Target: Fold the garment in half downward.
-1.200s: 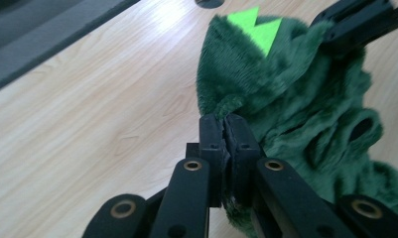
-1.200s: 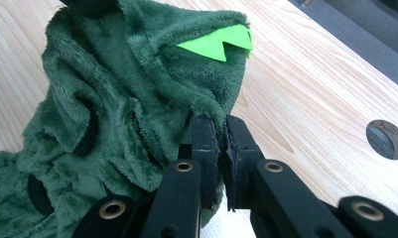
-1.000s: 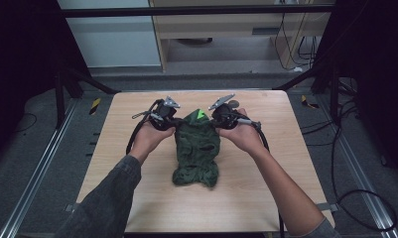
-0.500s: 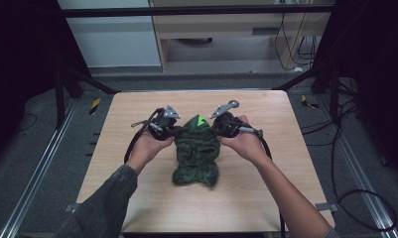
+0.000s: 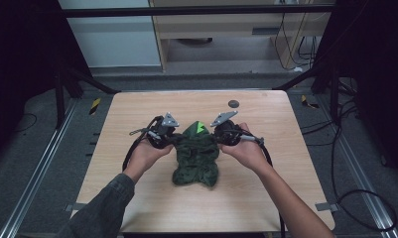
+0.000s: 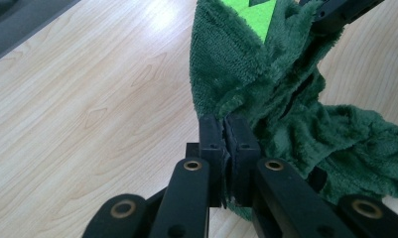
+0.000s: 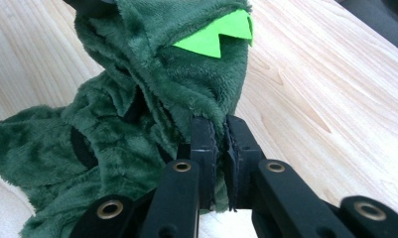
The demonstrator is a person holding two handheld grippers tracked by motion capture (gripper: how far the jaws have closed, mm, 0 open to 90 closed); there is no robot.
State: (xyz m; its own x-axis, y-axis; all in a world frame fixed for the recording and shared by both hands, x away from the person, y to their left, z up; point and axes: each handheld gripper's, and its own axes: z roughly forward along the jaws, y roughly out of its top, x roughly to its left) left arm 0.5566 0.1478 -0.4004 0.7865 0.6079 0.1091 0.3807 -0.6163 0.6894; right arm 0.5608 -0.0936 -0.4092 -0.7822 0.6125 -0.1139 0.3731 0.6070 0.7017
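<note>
High view: a dark green fleece garment (image 5: 195,157) with a bright green zigzag patch (image 5: 200,127) is seen near the middle of a pale wooden table (image 5: 117,114), its far end lifted between two hand-held grippers. The left gripper (image 6: 225,139) is clamped on one edge of the fleece, jaws pressed nearly together. The right gripper (image 7: 220,141) is closed on the opposite edge. A small dark disc (image 5: 233,103), possibly a hole or cap, is seen farther back.
</note>
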